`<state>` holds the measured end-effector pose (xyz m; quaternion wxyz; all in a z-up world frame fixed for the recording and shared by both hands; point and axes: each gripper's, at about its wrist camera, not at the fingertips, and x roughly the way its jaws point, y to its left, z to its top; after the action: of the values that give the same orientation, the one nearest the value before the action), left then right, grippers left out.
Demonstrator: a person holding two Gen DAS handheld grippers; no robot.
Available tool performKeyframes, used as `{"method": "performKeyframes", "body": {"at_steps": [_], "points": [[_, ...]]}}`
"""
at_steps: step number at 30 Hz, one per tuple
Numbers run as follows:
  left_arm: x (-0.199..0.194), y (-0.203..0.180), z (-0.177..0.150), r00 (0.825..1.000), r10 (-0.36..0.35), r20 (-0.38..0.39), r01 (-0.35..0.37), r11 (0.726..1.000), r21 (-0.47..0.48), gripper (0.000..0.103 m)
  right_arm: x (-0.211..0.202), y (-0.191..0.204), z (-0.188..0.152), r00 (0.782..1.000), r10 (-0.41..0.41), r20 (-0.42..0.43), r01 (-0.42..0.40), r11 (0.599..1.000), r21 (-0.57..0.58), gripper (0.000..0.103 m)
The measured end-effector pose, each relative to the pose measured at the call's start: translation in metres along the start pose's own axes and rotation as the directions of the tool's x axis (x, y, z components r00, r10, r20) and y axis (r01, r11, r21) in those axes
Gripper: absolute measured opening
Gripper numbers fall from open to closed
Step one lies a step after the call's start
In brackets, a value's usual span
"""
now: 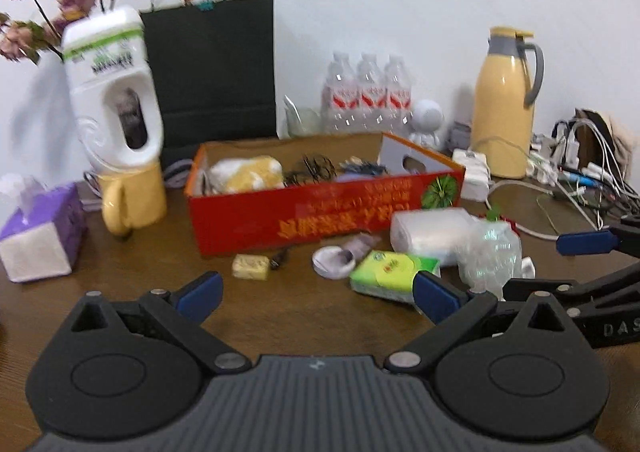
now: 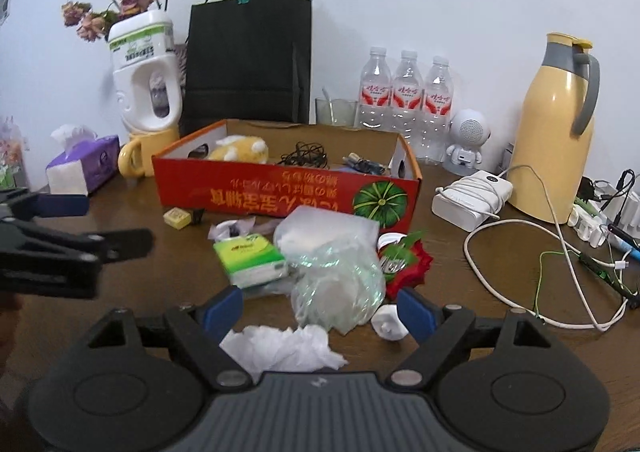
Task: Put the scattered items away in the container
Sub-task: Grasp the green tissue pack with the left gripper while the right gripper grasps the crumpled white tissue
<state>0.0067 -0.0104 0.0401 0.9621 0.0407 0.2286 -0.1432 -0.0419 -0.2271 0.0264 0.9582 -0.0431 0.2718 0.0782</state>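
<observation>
While resting on the brown tabletop (image 2: 460, 264), red cardboard box (image 2: 280, 195) open at top, printed with upside-down yellow characters and a green pumpkin graphic on the near wall; inside, a yellow-and-white plush item (image 2: 240, 147), a tangle of black wire (image 2: 306, 153) and small dark parts at the right end. Scattered just in front of the box: small yellow block (image 2: 177, 217) near the left corner, crumpled pale wrapper (image 2: 232, 228), green tissue pack (image 2: 250, 260), clear plastic bag (image 2: 340, 284) lying partly over a white wrapped bundle (image 2: 320, 230), red artificial rose (image 2: 412, 264) with green leaves touching the bag's right side, white crumpled tissue (image 2: 284, 348) and a small white cap-like piece (image 2: 388, 326) nearest the camera. Left tongs (image 1: 316, 296): blue-padded fingers spread wide apart, nothing between them, hovering over bare wood before the box; right fingertip overlapping the near corner of the green tissue pack in the left wrist view, contact not determinable. Right tongs (image 2: 320, 310): fingers spread wide apart, holding nothing, with the clear plastic bag and the crumpled tissue lying between the pads; contact with either not determinable. Behind the box: black paper bag (image 2: 248, 59), three water bottles (image 2: 406, 95), yellow thermos jug (image 2: 556, 131), purple tissue box (image 2: 84, 167).
</observation>
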Motion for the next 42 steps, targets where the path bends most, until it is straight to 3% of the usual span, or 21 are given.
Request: {"method": "performKeyframes", "body": {"at_steps": [11, 16, 19, 21, 23, 24, 25, 28, 30, 38, 42], "points": [[0.011, 0.002, 0.004, 0.999, 0.028, -0.022, -0.028, 1.0, -0.009, 0.103, -0.007, 0.013, -0.018, 0.997, 0.069, -0.041, -0.071, 0.997, -0.036, 0.084], [0.021, 0.003, 0.007, 0.999, 0.023, -0.03, -0.022, 0.999, 0.032, 0.103, 0.002, 0.018, -0.023, 0.995, 0.076, -0.062, -0.078, 0.996, -0.036, 0.082], [0.033, 0.009, 0.01, 0.998, 0.005, -0.058, -0.004, 1.0, 0.02, 0.089, 0.011, 0.023, -0.024, 0.994, 0.068, -0.081, -0.073, 0.996, -0.054, 0.076], [0.044, 0.013, 0.013, 0.995, -0.012, -0.098, 0.013, 1.0, 0.006, 0.069, 0.014, 0.026, -0.022, 0.995, 0.062, -0.081, -0.067, 0.996, -0.061, 0.067], [0.053, 0.017, 0.015, 0.992, -0.048, -0.12, 0.046, 0.999, -0.018, 0.066, 0.017, 0.028, -0.019, 0.995, 0.069, -0.078, -0.073, 0.995, -0.06, 0.059], [0.057, 0.017, 0.016, 0.989, -0.065, -0.133, 0.062, 0.998, -0.026, 0.065, 0.019, 0.028, -0.018, 0.994, 0.072, -0.083, -0.077, 0.995, -0.062, 0.05], [0.061, 0.017, 0.018, 0.986, -0.083, -0.142, 0.08, 0.996, -0.026, 0.065, 0.021, 0.029, -0.017, 0.993, 0.073, -0.089, -0.079, 0.995, -0.066, 0.039], [0.07, 0.01, 0.023, 0.98, -0.14, -0.141, 0.142, 0.99, 0.004, 0.072, 0.027, 0.029, -0.014, 0.992, 0.072, -0.101, -0.079, 0.995, -0.068, 0.031], [0.076, 0.003, 0.025, 0.973, -0.181, -0.145, 0.188, 0.982, 0.031, 0.084, 0.029, 0.026, -0.011, 0.992, 0.066, -0.105, -0.073, 0.995, -0.063, 0.028], [0.094, -0.019, 0.025, 0.928, -0.3, -0.22, 0.324, 0.942, 0.082, 0.084, 0.012, -0.004, -0.005, 0.993, -0.001, -0.119, -0.005, 0.999, -0.054, 0.027], [0.103, -0.026, 0.023, 0.919, -0.305, -0.251, 0.335, 0.938, 0.085, 0.083, 0.005, -0.022, -0.002, 0.995, 0.002, -0.098, -0.003, 1.0, -0.011, 0.027]]}}
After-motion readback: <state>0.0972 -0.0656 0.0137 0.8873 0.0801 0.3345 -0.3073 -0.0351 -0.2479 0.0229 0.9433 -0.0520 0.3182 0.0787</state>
